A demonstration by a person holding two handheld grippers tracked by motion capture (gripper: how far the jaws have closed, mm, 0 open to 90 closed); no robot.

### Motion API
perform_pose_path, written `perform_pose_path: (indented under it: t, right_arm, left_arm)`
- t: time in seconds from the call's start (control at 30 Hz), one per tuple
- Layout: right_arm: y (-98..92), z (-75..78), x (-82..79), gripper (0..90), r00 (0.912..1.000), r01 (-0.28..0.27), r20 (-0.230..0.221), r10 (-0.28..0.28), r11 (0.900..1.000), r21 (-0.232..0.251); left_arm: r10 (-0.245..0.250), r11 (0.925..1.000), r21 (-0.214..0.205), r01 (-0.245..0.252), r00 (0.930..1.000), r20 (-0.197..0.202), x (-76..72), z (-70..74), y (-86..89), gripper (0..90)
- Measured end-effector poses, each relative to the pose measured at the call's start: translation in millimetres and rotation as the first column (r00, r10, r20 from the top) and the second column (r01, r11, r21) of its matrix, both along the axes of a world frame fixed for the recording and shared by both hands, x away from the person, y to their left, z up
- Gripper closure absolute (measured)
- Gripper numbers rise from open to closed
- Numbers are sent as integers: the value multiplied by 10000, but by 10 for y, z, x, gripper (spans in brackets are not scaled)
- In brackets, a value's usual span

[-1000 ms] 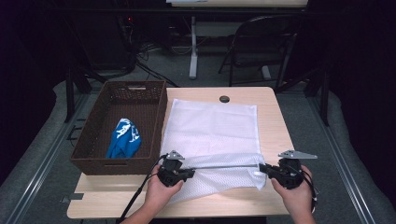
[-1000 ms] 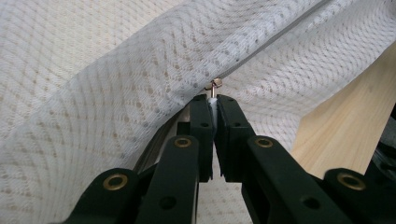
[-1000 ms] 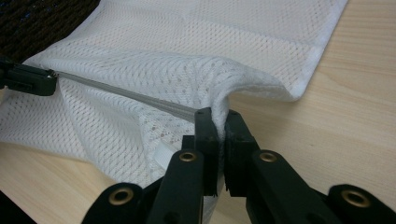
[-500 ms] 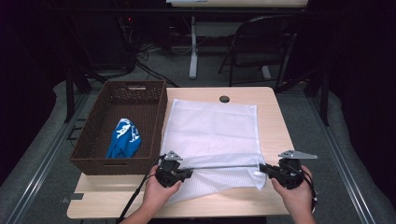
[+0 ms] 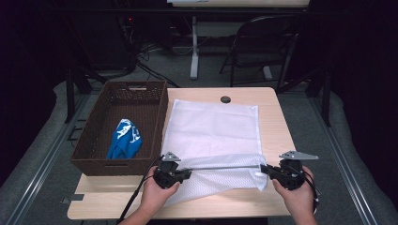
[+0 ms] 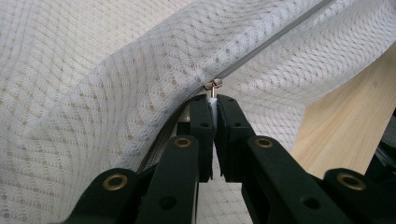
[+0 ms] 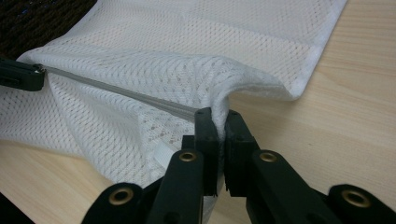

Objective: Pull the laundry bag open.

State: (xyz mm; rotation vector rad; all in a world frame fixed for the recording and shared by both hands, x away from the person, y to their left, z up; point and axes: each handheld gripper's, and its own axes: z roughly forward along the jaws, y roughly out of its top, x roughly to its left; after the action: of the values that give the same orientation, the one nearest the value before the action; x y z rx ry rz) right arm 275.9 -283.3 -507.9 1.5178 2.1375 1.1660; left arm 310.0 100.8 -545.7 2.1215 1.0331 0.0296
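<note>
A white mesh laundry bag [image 5: 213, 129] lies flat on the wooden table [image 5: 277, 122], its near zippered edge lifted. My left gripper [image 5: 187, 173] is shut on the white zipper pull tab [image 6: 213, 103] at the bag's left end; the small metal slider [image 6: 213, 84] sits just past the jaw tips of the left gripper [image 6: 213, 100]. My right gripper [image 5: 264, 169] is shut on the bag's fabric at the right end of the zipper [image 7: 140, 98], with mesh bunched over the tips of the right gripper [image 7: 217, 114]. The zipper line runs taut between the two grippers.
A brown wicker basket [image 5: 98, 140] stands left of the bag and holds a blue cloth [image 5: 124, 138]. A small black disc [image 5: 225, 99] rests at the table's far edge. Beyond the table are a chair, table legs and cables on the floor.
</note>
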Motion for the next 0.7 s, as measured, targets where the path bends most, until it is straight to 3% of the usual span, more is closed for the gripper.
perform_pose_path:
  t: [0.27, 0.37, 0.7]
  right_arm:
    - [12, -3, -1, 863, 10000, -59, -37, 59, 10000, -52]
    - [13, -3, -2, 864, 10000, -22, -11, 21, 9998, -177]
    - [24, -3, -4, 863, 10000, -23, -9, 22, 9997, -254]
  left_arm:
    - [53, 9997, 257, -58, 9998, 184, -53, 39, 1, 862]
    - [164, 9979, 613, -189, 9990, 408, -71, 55, 19, 862]
    - [440, 9928, 1091, -504, 9972, 604, -114, 86, 100, 862]
